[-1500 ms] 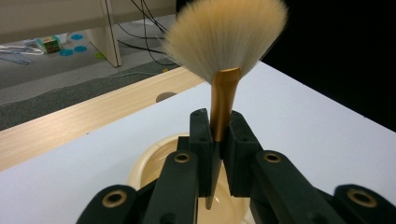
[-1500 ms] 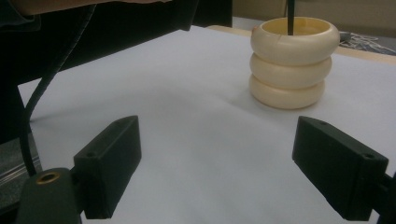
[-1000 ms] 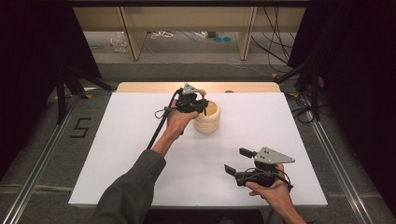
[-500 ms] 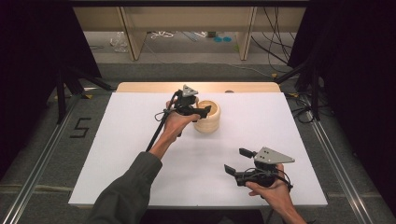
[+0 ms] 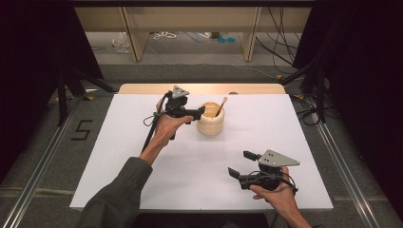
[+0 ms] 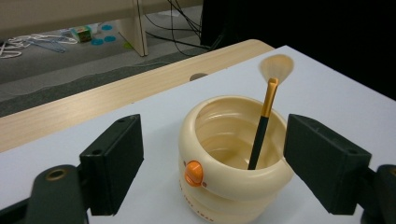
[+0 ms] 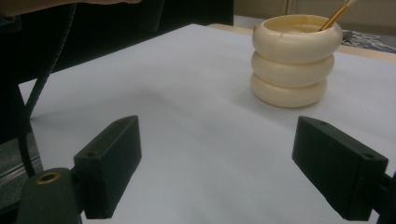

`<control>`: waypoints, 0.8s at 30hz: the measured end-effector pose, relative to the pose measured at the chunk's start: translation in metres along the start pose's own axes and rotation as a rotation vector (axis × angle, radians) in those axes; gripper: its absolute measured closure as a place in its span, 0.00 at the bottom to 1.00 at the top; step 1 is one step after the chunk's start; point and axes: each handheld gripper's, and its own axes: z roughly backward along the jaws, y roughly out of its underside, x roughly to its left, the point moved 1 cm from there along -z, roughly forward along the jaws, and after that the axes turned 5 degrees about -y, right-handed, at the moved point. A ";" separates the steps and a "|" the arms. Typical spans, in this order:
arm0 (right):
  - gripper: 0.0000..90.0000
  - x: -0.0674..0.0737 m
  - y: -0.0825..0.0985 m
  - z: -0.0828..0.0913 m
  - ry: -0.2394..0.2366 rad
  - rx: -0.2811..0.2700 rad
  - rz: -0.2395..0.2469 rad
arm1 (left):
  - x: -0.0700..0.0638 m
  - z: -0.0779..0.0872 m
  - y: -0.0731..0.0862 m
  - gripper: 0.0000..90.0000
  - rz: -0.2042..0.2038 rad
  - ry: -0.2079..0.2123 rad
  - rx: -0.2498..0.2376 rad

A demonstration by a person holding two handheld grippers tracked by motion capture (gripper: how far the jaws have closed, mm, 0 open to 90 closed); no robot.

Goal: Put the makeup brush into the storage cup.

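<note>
A cream ribbed cup (image 5: 210, 121) stands on the far middle of the white table (image 5: 119, 156). A makeup brush (image 5: 220, 106) with a black and orange handle leans inside it, bristles up. My left gripper (image 5: 196, 115) hovers just left of the cup and points at it. Its jaws have just been opening and hold nothing. In the left gripper view the cup (image 6: 233, 158) and brush (image 6: 261, 135) sit just beyond the open left gripper (image 6: 219, 161). My right gripper (image 5: 241, 164) rests open near the front right, and from it the cup (image 7: 292, 60) shows farther off.
A wooden strip (image 5: 199, 89) borders the table's far edge. Behind it lie floor cables and a shelf frame (image 5: 190, 38). Dark curtains flank both sides. A black cable (image 5: 149, 133) trails from the left gripper along the forearm.
The left gripper has pulled back to the left from above the cup, and its jaws have opened. The brush now stands free in the cup. The right gripper has not moved.
</note>
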 end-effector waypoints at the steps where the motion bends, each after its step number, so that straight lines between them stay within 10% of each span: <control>1: 0.18 0.000 0.000 0.000 0.000 0.001 -0.001 | 0.001 0.003 0.000 0.22 0.003 0.006 -0.011; 24: 0.18 0.000 -0.001 0.001 -0.006 -0.017 -0.031 | 0.002 0.061 0.015 0.18 0.016 0.076 -0.098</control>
